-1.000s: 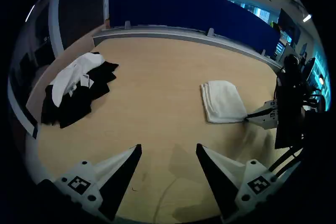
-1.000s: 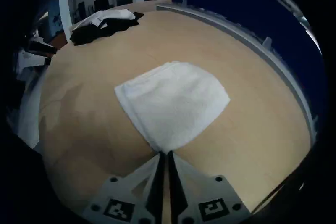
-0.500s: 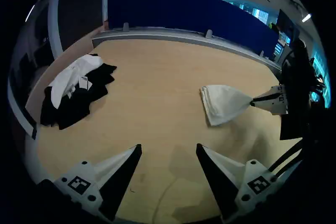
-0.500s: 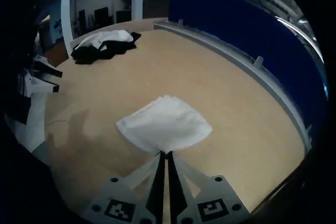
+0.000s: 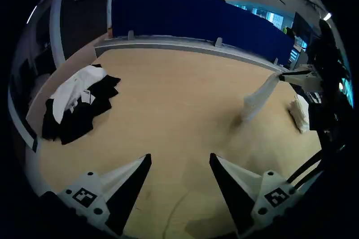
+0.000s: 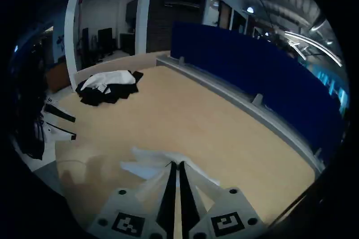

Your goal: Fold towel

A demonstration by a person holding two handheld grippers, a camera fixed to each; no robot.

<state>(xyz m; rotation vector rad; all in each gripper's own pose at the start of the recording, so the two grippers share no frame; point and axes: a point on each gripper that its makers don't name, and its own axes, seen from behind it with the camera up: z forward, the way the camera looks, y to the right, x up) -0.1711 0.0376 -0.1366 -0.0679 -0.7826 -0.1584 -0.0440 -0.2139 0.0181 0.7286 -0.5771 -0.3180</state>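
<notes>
Wooden table (image 5: 170,91) lies under the left gripper (image 5: 180,155), its fingers spread and empty, seemingly waiting. At two o'clock the right gripper (image 5: 283,76) clamps one corner of the white towel (image 5: 258,100), which hangs free above the table, probably to straighten. A clothes pile (image 5: 76,100) lies at ten o'clock.

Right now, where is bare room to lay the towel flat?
Bare: the middle of the table, between the clothes pile and the towel hanging from the right gripper. Crowded: the edge by the white stack.

The white towel (image 5: 259,99) has been pulled up from flat on the tabletop (image 5: 179,104) by the right gripper (image 5: 282,76), itself raised toward 2 o'clock in the left gripper view.
</notes>
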